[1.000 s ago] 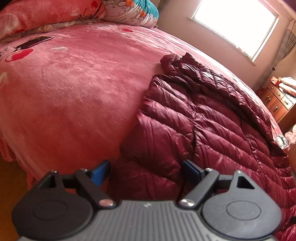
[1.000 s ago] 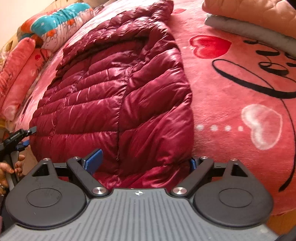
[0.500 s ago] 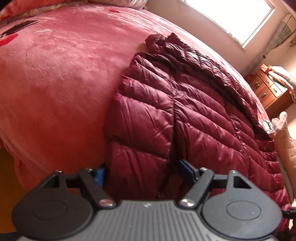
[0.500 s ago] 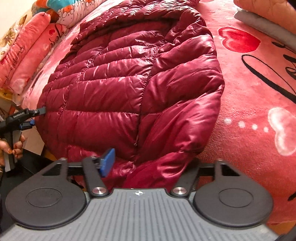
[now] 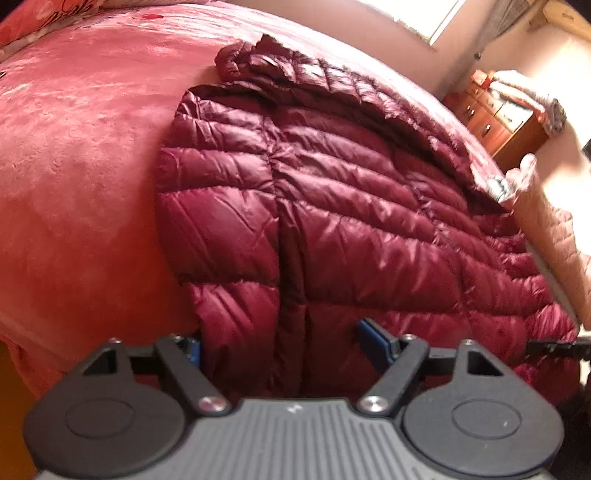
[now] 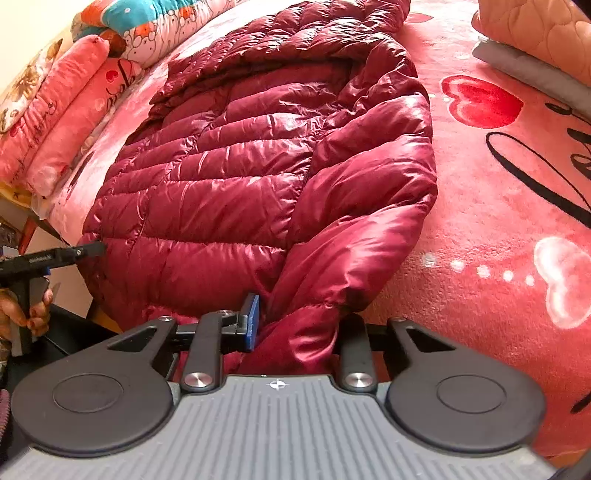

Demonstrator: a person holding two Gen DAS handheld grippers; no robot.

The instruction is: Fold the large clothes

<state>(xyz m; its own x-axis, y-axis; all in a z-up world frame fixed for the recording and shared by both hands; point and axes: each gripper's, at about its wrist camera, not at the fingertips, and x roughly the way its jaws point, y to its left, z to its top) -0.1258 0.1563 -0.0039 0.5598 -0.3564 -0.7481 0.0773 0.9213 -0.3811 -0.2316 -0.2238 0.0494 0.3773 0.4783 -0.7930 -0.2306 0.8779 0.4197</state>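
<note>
A dark red quilted down jacket lies spread on a pink bed, hood at the far end, hem hanging over the near edge. My left gripper is open, its blue-padded jaws standing on either side of the jacket's hem corner. In the right wrist view the jacket has a sleeve folded down its right side. My right gripper has its jaws narrowed around the sleeve cuff, which bulges between them. The left gripper's tip shows at the jacket's far hem corner.
A pink plush bedspread with heart prints covers the bed. Pillows and rolled quilts lie along one side, a folded peach quilt on the other. A wooden dresser stands by the wall under a window.
Both grippers moved in to the jacket's hem edge. The left jaws now straddle the hem corner. The right jaws have narrowed from wide open around the sleeve cuff.
</note>
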